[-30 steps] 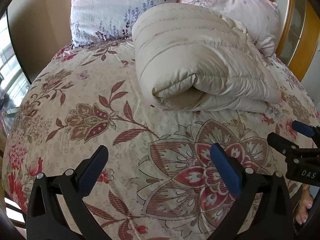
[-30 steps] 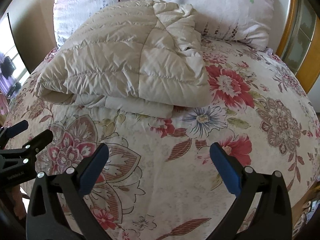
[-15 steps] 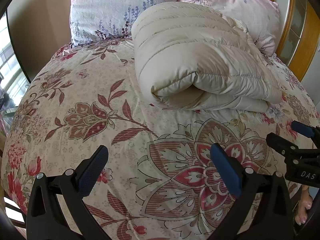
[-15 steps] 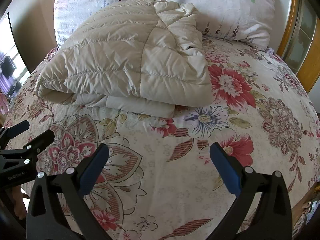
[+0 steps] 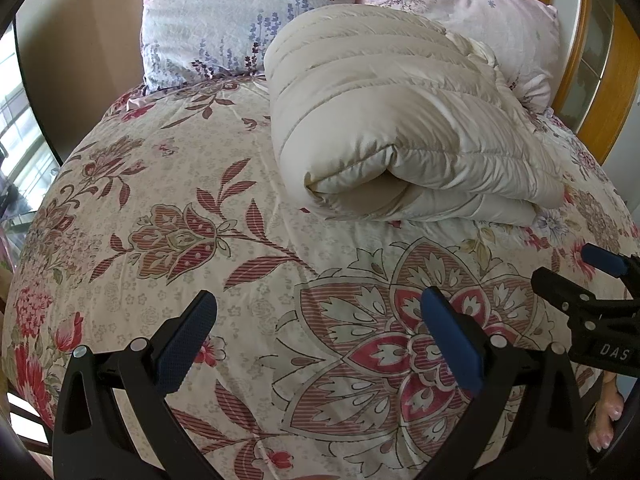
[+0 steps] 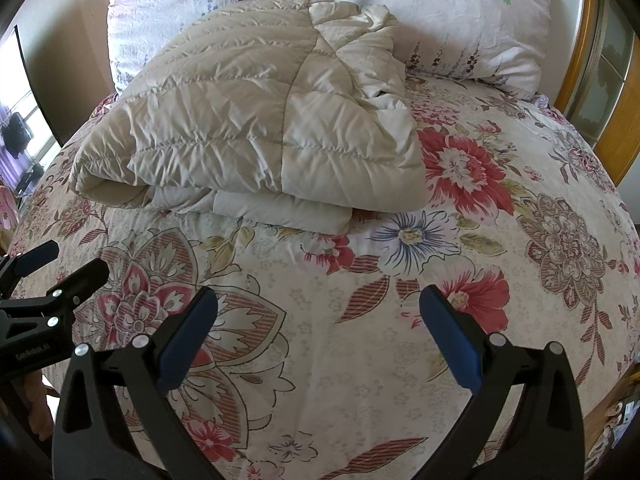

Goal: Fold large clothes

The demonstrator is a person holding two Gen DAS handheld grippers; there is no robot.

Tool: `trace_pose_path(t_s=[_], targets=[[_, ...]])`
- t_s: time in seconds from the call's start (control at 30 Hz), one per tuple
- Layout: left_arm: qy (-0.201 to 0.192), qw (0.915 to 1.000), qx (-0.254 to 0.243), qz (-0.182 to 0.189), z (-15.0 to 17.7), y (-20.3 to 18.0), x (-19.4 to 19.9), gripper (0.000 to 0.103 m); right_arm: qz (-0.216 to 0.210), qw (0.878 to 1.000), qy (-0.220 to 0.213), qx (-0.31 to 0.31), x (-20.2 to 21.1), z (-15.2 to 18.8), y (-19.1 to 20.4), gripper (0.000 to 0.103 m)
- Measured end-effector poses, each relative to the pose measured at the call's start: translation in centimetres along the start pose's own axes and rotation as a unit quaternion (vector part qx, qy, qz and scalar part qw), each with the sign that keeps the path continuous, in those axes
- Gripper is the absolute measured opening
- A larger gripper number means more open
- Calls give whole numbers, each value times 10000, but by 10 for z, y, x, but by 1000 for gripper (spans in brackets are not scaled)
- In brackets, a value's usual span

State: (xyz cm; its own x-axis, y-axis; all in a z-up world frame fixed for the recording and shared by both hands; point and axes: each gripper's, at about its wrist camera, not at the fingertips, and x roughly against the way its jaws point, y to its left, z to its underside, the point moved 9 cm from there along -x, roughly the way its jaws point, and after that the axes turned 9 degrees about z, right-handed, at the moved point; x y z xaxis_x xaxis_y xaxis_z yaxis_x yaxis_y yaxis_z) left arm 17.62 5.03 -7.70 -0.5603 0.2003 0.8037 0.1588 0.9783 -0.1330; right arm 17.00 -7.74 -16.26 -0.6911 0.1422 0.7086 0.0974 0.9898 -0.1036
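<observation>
A cream quilted down garment (image 5: 400,128) lies folded in a thick bundle on the flowered bed cover, near the pillows; it also shows in the right wrist view (image 6: 260,128). My left gripper (image 5: 320,340) is open and empty, held above the cover well short of the bundle. My right gripper (image 6: 316,336) is open and empty too, at the same distance. Each gripper shows at the edge of the other's view: the right one (image 5: 576,276) and the left one (image 6: 60,264).
Two pale flowered pillows (image 5: 240,20) (image 6: 460,20) stand behind the bundle. A wooden headboard frame (image 5: 612,92) runs along the right. A window (image 5: 16,140) is at the left. The flowered bed cover (image 6: 520,240) fills the foreground.
Both views have shifted very slightly; the bundle sits a touch lower and nearer in the frames. Both grippers stay open and empty.
</observation>
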Motion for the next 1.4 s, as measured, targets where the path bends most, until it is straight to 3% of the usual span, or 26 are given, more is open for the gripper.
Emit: trace_pose_path(t_s=[1.4], targets=[[21,10000,24,30,0,0,-2,102,-78,9999,78,-18,-5,1,6,101]])
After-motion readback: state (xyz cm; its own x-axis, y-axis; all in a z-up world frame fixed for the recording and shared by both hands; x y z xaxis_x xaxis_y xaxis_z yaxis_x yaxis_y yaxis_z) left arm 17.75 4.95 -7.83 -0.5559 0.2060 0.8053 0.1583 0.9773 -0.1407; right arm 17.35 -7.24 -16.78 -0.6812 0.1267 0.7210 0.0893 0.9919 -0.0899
